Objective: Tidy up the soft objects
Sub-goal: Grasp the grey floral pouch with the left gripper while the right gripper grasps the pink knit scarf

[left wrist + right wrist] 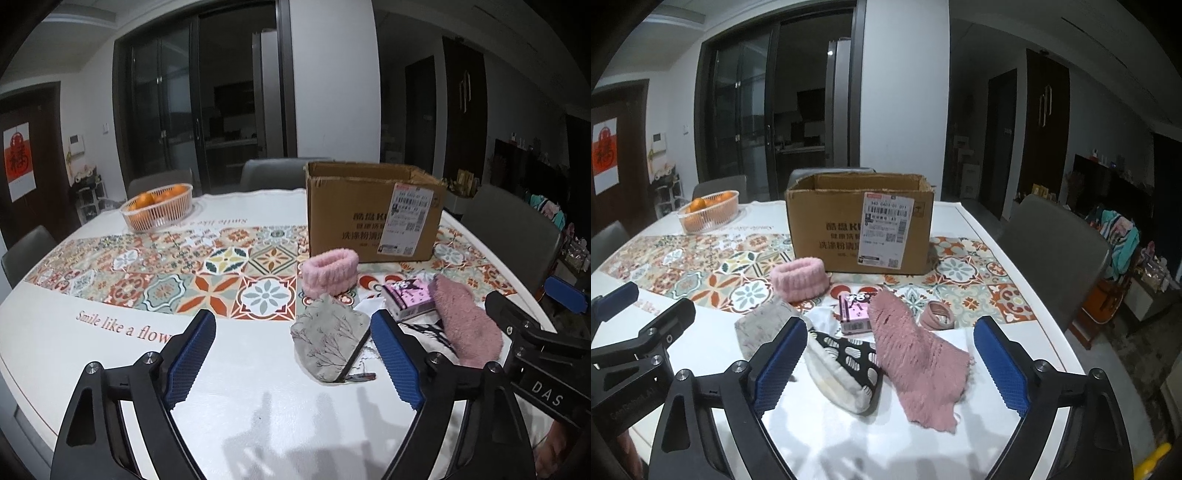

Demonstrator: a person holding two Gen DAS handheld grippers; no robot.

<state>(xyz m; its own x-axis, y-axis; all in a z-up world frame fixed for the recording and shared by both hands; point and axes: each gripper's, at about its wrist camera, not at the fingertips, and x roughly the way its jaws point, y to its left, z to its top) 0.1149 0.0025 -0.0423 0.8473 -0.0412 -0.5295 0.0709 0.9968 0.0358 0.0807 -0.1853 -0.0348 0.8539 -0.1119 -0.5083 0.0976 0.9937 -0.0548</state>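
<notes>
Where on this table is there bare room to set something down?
Free: the white cloth between the fruit basket and the grey pouch, and the tiled strip left of the cardboard box. Crowded: in front of the box, where pink headband, pink sock, patterned sock and small box cluster.

The tablecloth is white with a band of orange, teal and cream tile patterns; the cardboard box at 12 o'clock is brown with a white label; the fluffy headband is pale pink; the fuzzy sock dusty pink; the pouch grey with a line-drawn floral print; the oranges at 10 o'clock sit in a pink basket.
</notes>
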